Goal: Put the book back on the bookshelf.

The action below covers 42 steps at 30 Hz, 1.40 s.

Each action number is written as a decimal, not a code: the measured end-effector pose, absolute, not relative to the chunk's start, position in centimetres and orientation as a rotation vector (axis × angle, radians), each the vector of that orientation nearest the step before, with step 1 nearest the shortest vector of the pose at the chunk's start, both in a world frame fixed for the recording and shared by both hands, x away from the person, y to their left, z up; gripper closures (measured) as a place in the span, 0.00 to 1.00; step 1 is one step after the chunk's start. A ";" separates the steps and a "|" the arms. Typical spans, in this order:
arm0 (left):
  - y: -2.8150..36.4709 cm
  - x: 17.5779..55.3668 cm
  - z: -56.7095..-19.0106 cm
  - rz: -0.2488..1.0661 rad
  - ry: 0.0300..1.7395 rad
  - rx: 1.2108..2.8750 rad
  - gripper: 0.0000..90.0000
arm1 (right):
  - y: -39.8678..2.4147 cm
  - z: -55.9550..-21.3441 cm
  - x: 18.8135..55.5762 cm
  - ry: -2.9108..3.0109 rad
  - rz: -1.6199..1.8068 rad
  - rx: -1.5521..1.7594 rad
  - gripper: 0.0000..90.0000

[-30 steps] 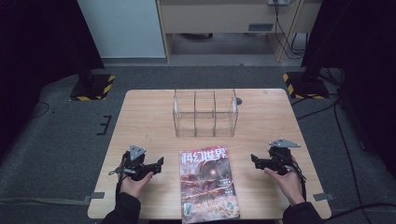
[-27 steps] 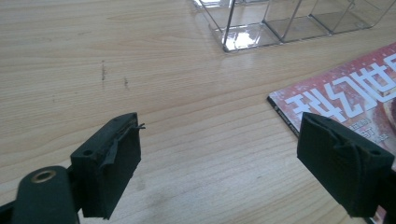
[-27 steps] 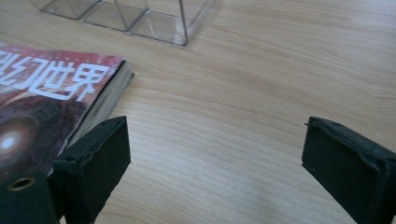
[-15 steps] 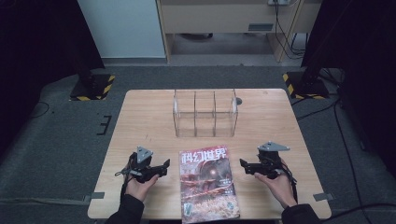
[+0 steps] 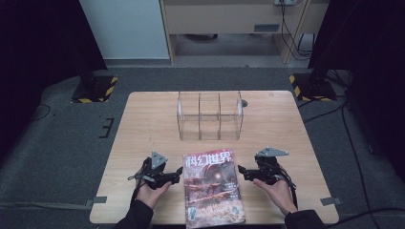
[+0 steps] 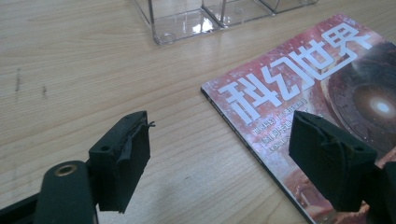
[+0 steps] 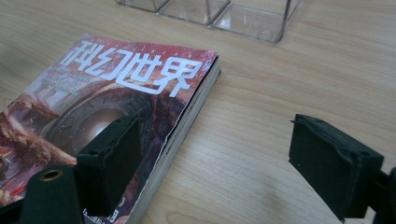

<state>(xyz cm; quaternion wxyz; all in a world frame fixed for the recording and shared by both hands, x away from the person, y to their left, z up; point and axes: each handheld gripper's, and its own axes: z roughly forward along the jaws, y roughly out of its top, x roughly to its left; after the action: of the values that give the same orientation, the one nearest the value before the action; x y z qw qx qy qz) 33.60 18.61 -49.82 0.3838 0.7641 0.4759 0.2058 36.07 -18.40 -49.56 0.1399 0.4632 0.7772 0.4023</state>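
Now left gripper [image 5: 177, 171] and right gripper [image 5: 241, 170], fingers released but narrowing, flank the magazine [image 5: 213, 186] edges, closer than earlier; bare surface [image 5: 148, 124] beyond.

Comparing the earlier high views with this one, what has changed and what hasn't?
Both hands closed in on the magazine from its two sides. The left gripper now sits at its left edge, the right gripper at its right edge. Both have just been closing their jaws a little, with the magazine's edge reaching between them but not pinched. The magazine and the clear divided box stayed put on the table.
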 end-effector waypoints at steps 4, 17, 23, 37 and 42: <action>18.1 33.6 -50.2 0.517 1.206 1.974 0.24 | -17.6 -50.0 35.9 2.297 1.139 1.316 0.21; 16.8 33.8 -51.6 0.453 1.176 2.043 0.24 | -15.8 -51.4 35.7 2.353 1.160 1.301 0.25; 16.0 33.8 -52.2 0.423 1.144 2.077 0.24 | -15.2 -51.9 35.7 2.380 1.153 1.298 0.28; 15.4 33.9 -53.0 0.388 1.135 2.093 0.19 | -13.9 -52.9 35.6 2.403 1.158 1.288 0.34; 15.5 34.0 -53.1 0.380 1.136 2.088 0.19 | -13.6 -53.0 35.6 2.407 1.174 1.284 0.34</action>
<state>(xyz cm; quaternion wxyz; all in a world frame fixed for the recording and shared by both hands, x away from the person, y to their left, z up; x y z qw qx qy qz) 33.99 15.47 -53.06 0.3591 0.8095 0.4406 0.1472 35.56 -13.58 -52.97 0.0858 0.4306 0.8075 0.3940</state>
